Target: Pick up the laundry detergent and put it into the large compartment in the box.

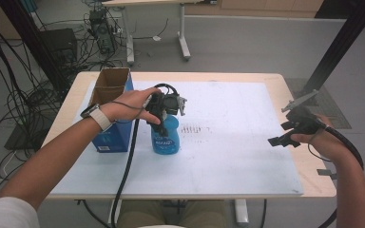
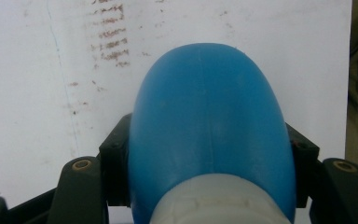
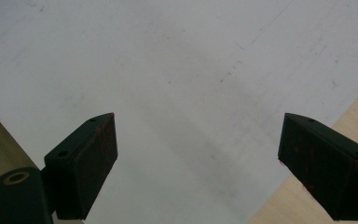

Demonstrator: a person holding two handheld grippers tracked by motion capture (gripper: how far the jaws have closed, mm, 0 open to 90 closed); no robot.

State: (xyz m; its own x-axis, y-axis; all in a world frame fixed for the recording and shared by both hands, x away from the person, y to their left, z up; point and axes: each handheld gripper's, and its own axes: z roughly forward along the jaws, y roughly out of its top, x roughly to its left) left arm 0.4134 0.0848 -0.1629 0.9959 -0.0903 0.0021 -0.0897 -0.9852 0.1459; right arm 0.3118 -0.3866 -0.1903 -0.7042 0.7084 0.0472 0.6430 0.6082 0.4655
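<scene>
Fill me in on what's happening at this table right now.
A person is working with a hand-held gripper in each hand. The left gripper is clamped from above on a blue plastic bottle with a white cap, which stands upright on the white board beside an open blue cardboard box. The left gripper view shows the jaws pressing on both sides of the bottle. The right gripper is off near the board's right edge, jaws wide open with nothing between them.
</scene>
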